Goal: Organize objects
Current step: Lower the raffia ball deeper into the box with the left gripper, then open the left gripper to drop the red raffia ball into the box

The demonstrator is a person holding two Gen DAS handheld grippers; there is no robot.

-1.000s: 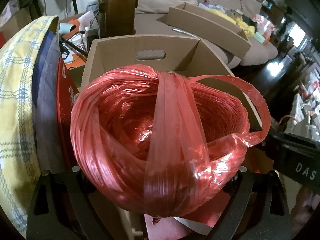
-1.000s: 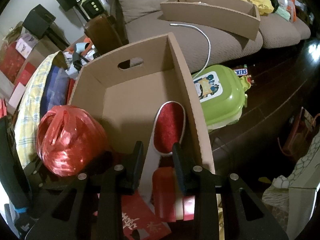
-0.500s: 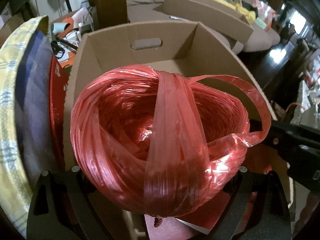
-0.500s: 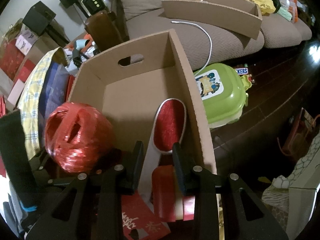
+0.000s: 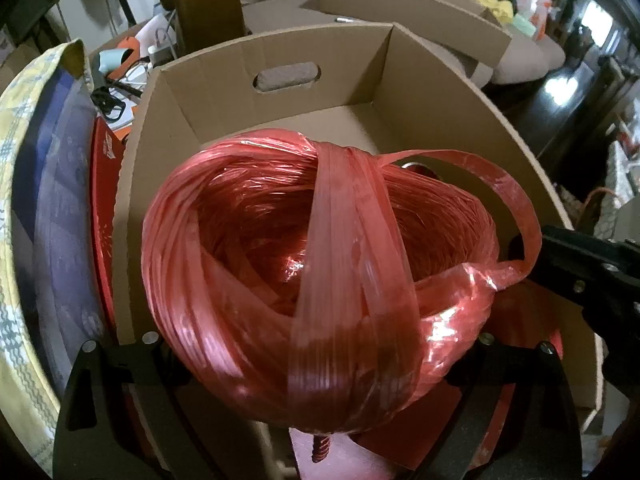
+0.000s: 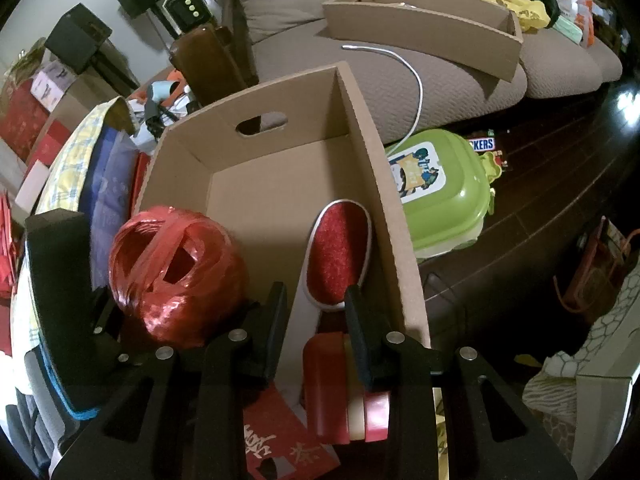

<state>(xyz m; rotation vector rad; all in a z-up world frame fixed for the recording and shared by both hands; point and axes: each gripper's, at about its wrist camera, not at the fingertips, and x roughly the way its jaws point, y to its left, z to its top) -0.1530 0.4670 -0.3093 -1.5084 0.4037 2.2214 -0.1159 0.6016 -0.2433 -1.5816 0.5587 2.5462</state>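
A red ball of plastic twine fills the left wrist view, with my left gripper shut on its sides. It hangs just inside the near left corner of the open cardboard box. From the right wrist the twine ball shows above the box's left side. A red lint brush with a white rim lies on the box floor along the right wall. My right gripper hovers over the brush's white handle, jaws a little apart, pads not pressing on it.
A green lidded container and a snack bar lie on the dark floor right of the box. A second cardboard box and a white cable rest on the sofa. A yellow checked cloth stands left. Red rolls lie near.
My left gripper has carried the twine ball rightward and down, from beside the box's left wall to inside its near left corner. The right gripper and brush have not moved.
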